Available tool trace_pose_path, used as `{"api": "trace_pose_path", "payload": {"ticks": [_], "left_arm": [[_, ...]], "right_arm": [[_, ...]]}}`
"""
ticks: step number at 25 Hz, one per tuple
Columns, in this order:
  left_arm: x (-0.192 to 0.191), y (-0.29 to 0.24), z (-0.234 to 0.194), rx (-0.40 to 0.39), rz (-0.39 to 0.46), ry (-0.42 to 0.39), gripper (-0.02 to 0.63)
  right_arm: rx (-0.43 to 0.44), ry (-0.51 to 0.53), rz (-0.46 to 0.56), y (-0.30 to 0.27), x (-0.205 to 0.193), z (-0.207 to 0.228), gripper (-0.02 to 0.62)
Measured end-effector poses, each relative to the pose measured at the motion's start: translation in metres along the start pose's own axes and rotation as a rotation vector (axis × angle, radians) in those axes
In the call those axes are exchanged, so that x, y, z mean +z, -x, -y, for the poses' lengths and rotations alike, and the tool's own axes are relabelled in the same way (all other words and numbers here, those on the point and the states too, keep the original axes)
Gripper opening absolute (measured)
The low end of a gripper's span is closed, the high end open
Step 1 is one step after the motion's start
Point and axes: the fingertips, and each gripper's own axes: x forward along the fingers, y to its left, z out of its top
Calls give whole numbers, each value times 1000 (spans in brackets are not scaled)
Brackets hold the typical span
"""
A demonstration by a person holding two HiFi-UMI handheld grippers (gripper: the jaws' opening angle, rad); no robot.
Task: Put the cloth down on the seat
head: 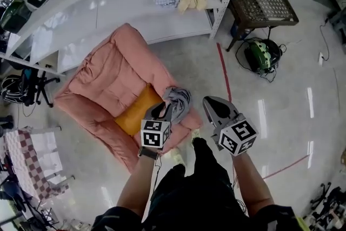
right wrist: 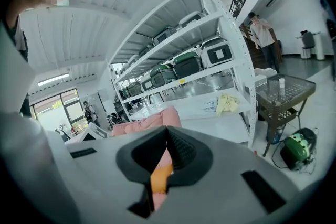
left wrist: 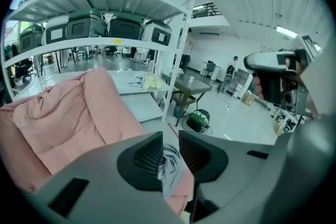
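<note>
My left gripper (head: 165,111) (left wrist: 170,140) has its jaws clenched on the crumpled grey cloth (head: 179,99) (left wrist: 169,168). The cloth is bunched over the front corner of the padded pink armchair (head: 102,78), just beside its orange seat cushion (head: 135,111). My right gripper (head: 210,101) (right wrist: 167,131) hovers near, jaws pressed together on nothing.
</note>
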Motion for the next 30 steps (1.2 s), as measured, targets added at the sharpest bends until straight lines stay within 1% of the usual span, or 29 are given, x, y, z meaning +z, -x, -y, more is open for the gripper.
{"api": "trace_pose_path", "payload": {"ticks": [5, 8, 13, 18, 26, 30], "left_arm": [[32, 37, 4, -14, 92, 47, 71], [54, 58, 8, -25, 154, 61, 51], [92, 96, -3, -38, 251, 78, 20], [118, 126, 16, -33, 314, 72, 12], [154, 190, 15, -30, 443, 97, 6], [175, 215, 20, -43, 503, 93, 6]], "right_arm": [[1, 23, 17, 1, 13, -21, 5], [-2, 35, 32, 4, 21, -28, 5], [-2, 61, 60, -2, 42, -48, 5], [9, 94, 95, 16, 65, -58, 5], [9, 154, 169, 32, 99, -87, 5], [-1, 188, 208, 43, 122, -101, 5]]}}
